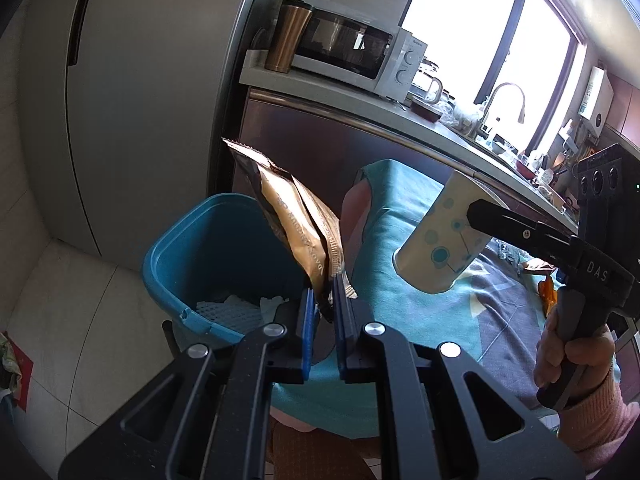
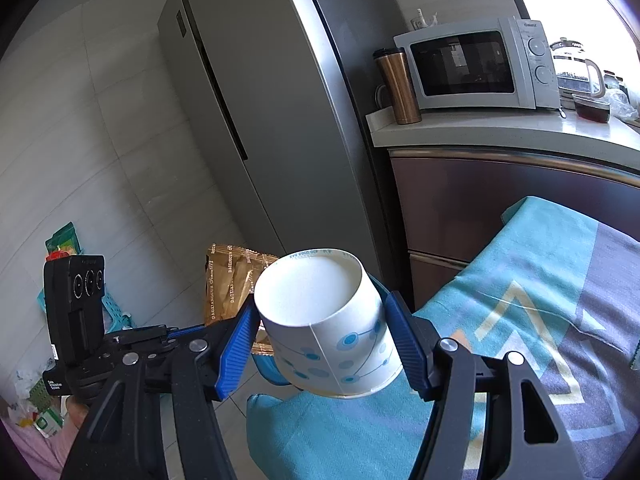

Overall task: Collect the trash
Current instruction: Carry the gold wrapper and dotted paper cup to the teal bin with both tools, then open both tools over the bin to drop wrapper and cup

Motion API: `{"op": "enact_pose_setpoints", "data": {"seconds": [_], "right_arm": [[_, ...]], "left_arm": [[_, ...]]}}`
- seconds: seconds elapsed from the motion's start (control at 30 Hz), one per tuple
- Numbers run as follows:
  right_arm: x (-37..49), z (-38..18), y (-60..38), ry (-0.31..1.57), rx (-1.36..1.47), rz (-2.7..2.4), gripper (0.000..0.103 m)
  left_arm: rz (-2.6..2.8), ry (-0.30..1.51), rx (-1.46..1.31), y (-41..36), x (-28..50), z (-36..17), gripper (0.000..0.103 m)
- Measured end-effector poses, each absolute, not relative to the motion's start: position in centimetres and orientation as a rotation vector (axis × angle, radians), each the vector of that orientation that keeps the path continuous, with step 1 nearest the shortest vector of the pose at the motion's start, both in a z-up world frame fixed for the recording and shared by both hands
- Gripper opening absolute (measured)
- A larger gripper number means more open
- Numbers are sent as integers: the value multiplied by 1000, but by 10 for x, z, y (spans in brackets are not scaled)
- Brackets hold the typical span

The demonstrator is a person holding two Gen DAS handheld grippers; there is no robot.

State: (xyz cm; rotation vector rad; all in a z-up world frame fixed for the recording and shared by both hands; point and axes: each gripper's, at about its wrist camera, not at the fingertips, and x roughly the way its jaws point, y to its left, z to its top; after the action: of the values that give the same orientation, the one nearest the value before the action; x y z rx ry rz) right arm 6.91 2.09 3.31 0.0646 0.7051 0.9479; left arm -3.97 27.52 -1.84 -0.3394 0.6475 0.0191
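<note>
My left gripper is shut on a gold and brown snack wrapper and holds it upright over the right rim of a blue trash bin. The bin holds white scraps at its bottom. My right gripper is shut on a white paper cup with blue dots, tipped with its base toward the camera. The cup also shows in the left wrist view, above the table to the right of the bin. The wrapper shows in the right wrist view, behind the cup.
A table with a teal and grey cloth stands right of the bin. A grey fridge is behind the bin. A counter carries a microwave, a copper tumbler and a kettle. Bags and packets lie on the floor at left.
</note>
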Motion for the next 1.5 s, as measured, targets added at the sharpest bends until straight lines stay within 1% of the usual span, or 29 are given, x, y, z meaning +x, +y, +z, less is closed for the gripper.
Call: {"op": "enact_pose_setpoints", "data": {"seconds": [1.0,1.5], "right_arm": [[100,4,97,829,-26,977,62],[113,-15,128,900,-63,958,62]], "left_arm": [[104,711,-375,299,-20,-48,9],[134,761,-377,302,3,-68,9]]}}
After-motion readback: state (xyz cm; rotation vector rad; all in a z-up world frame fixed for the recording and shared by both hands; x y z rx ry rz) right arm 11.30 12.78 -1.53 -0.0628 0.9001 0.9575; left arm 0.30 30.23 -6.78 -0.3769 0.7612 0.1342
